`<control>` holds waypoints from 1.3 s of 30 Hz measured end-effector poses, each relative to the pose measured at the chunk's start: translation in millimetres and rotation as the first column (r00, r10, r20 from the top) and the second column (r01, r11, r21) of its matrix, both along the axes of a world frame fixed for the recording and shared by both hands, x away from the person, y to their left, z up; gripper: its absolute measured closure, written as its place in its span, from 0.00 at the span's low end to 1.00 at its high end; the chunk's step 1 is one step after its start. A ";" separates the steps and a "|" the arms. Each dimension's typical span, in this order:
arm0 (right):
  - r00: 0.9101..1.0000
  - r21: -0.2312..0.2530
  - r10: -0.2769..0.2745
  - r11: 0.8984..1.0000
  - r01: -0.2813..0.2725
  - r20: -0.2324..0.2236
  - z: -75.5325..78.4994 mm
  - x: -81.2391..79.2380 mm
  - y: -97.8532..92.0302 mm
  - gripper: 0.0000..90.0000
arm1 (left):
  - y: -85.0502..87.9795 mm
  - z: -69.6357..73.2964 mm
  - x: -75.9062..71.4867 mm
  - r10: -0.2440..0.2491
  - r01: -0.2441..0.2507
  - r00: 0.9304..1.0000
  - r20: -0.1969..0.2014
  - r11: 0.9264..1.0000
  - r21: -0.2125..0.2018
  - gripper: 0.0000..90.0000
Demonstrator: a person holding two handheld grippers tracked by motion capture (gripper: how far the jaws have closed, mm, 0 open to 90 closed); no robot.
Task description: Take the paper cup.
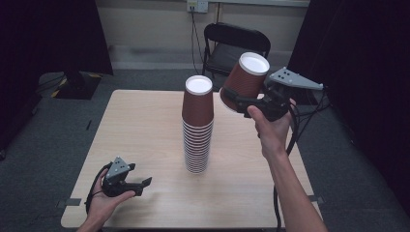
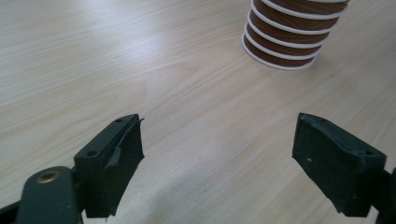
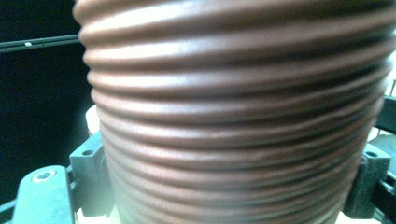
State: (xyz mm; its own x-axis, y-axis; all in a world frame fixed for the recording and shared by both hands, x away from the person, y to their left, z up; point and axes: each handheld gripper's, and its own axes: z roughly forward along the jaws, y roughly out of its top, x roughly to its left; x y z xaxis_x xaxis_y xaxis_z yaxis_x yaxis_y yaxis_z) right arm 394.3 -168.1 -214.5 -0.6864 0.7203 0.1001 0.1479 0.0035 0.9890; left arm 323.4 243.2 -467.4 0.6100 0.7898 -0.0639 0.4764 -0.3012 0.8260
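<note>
A tall stack of upside-down brown ribbed paper cups (image 1: 197,128) stands at the middle of the wooden table (image 1: 140,130); its lowest rims (image 2: 287,39) show at the top of the left gripper view. My right gripper (image 1: 241,99) is shut on a single brown cup (image 1: 245,79), held tilted in the air to the right of the stack's top, white base up. That cup's ribbed wall (image 3: 233,116) sits between both jaws in the right gripper view. My left gripper (image 1: 138,186) rests low near the table's front left, open with nothing between its fingers (image 2: 114,163).
A black folding chair (image 1: 232,46) stands behind the table's far edge. Dark curtains hang at both sides, and a cable trails from the right gripper past the table's right edge. Bare wood lies left of the stack.
</note>
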 end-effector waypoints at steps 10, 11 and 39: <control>0.999 -0.008 -0.013 1.000 0.013 -0.049 -26.4 -4.1 -13.7 0.15 | -4.2 4.2 -5.2 -0.005 0.012 0.997 0.072 0.995 -0.099 0.24; 0.998 -0.006 -0.012 1.000 0.011 -0.058 -29.5 -5.1 -14.6 0.15 | -4.6 4.3 -5.4 -0.006 0.014 0.997 0.073 0.995 -0.103 0.24; 0.967 0.082 0.019 0.997 0.002 -0.252 -108.3 -17.6 -31.2 0.15 | -17.3 13.6 -8.3 -0.052 0.069 0.993 0.108 0.984 -0.162 0.27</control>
